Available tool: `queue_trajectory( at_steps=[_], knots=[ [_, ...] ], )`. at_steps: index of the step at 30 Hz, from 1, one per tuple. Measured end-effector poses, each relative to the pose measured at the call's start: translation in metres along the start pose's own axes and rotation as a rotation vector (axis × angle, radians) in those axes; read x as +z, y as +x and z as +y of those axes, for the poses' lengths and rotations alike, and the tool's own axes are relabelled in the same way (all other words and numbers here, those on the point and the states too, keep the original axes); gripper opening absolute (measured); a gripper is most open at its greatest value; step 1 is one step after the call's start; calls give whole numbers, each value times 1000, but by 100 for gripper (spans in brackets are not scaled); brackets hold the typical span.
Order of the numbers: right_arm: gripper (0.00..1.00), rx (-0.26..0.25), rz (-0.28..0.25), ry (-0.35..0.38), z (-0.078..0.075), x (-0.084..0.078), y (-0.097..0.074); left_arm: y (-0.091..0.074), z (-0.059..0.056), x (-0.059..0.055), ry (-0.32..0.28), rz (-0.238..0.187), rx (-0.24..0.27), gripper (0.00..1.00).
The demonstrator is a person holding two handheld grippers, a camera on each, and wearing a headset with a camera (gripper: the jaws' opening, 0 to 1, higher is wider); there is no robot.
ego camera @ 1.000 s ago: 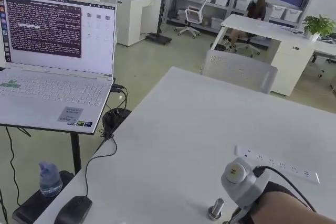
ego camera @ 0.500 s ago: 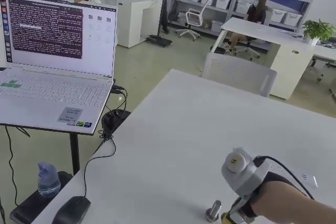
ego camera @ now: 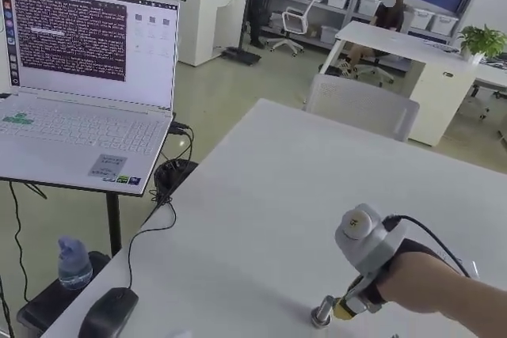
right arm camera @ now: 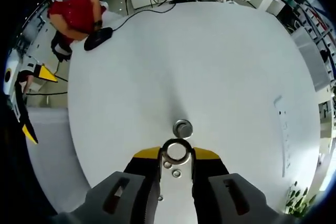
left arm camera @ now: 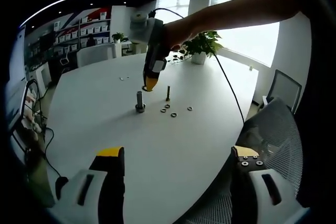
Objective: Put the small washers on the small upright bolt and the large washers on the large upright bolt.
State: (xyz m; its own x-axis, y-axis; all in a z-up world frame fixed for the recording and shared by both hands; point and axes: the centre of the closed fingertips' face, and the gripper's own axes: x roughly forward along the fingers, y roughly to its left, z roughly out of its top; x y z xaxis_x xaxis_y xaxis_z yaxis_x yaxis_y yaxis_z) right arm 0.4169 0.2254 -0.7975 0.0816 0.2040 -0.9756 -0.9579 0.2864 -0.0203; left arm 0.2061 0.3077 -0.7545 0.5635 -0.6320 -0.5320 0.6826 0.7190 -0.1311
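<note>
Brought right tongs (right arm camera: 176, 153), clamped on large washer (right arm camera: 165, 150), down close beside large bolt (right arm camera: 182, 128) top, ready to drop on; left tongs (left arm camera: 177, 153) apart, well back from bolt.

The right gripper (ego camera: 342, 308) sits at the lower right of the head view with its tips pointing down and left. A hand (ego camera: 408, 281) grips it, and the forearm (ego camera: 475, 310) leaves by the lower right corner. Its jaws pinch a washer (right arm camera: 177, 150). The left gripper (left arm camera: 178, 153) holds its jaws spread wide at the bottom of its own view.
</note>
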Motion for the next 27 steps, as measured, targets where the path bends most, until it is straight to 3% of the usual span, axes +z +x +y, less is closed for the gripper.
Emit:
queue_trajectory(
  at_steps=[14,27],
  knots=[
    [22,0,-9,-3,-8,15,12,2,1,-3,-16,-10,-5,84],
    [22,-7,5,-24,-10,18,24,4,4,-5,-15,-12,-13,90]
  ],
)
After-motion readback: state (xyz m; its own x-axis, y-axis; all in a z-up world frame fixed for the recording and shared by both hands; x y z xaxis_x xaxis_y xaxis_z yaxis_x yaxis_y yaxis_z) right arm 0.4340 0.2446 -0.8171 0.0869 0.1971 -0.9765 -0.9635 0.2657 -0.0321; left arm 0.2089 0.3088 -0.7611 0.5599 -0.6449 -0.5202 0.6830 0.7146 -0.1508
